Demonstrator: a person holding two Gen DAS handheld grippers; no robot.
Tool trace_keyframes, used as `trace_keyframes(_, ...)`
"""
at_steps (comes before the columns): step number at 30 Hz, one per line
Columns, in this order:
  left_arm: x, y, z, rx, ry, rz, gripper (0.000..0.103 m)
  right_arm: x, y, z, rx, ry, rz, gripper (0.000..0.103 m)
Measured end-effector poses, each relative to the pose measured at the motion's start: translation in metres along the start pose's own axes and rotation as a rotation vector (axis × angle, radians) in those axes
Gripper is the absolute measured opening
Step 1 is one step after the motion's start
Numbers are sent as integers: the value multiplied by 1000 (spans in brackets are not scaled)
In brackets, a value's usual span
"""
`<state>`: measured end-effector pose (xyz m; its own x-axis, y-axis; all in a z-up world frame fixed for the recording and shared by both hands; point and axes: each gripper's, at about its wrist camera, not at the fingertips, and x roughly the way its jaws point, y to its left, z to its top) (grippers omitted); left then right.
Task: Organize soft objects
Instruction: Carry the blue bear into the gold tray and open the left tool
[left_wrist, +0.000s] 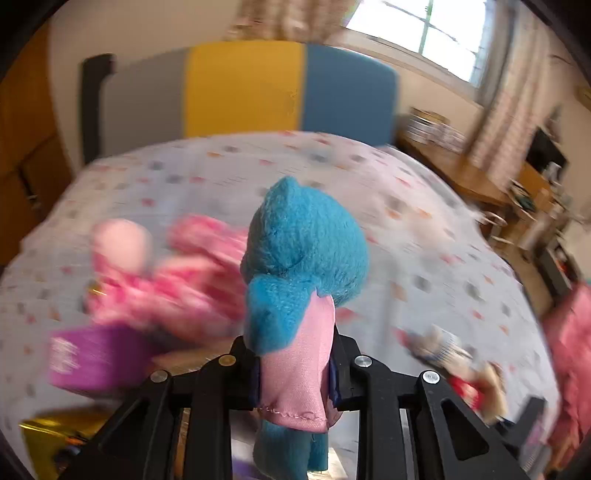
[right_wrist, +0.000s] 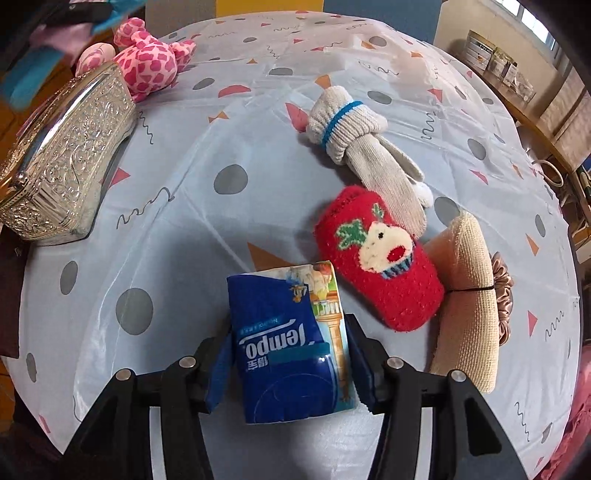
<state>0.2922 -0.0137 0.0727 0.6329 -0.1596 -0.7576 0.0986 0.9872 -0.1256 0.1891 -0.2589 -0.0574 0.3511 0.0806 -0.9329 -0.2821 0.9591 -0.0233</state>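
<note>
Left wrist view first: my left gripper is clenched on a blue plush, its pads pinching the pink cloth around the toy's middle. The plush stands upright between the jaws, head away from me, legs hanging below the pads. Everything behind it is blurred. Just beyond the jaws on the left I see a purple box and, at the lower left edge, something gold I cannot make out. Past the box lies a pink toy on the patterned sheet. Low on the right are small soft things too smeared to name. Farthest off stands a headboard in grey, yellow and blue panels, with a window to its right.

Right wrist view: my right gripper grasps a blue tissue pack, one pad on each long side, held just above the sheet. Just beyond it to the right lies a red sock with a cupcake figure. A tan burlap roll lies touching the sock's right side, and a brown scrunchie lies against the roll's far side. Past the sock, a cream glove with a blue stripe rests, its fingers overlapping the sock's top edge. At the left edge sits a silver embossed box, and behind it the pink spotted toy. The blue plush shows in the top left corner, blurred.
</note>
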Motion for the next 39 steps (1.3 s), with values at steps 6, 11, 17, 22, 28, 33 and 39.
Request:
trace_keyframes(6, -10, 101, 30, -87, -22, 210, 26, -4, 7, -2, -31, -16, -23, 55)
trace_keyframes(11, -36, 181, 7, -187, -38, 296, 26, -5, 11, -3, -38, -23, -31, 55)
trace_keyframes(17, -72, 222, -57, -213, -35, 309, 26, 0, 11, -4, -37, -25, -32, 55)
trace_keyframes(22, -102, 220, -118, -221, -41, 251, 26, 0, 8, -4, -24, -26, -28, 55)
trace_keyframes(28, -112, 193, -182, -224, 3, 143, 27, 0, 12, -3, -29, -39, -51, 55)
trace_keyframes(33, -91, 173, -201, -276, 40, 75, 28, 1, 16, -4, -23, -47, -70, 55)
trace_keyframes(39, -56, 186, -196, -427, 77, 59, 46, 0, 15, -4, -7, -53, -77, 55)
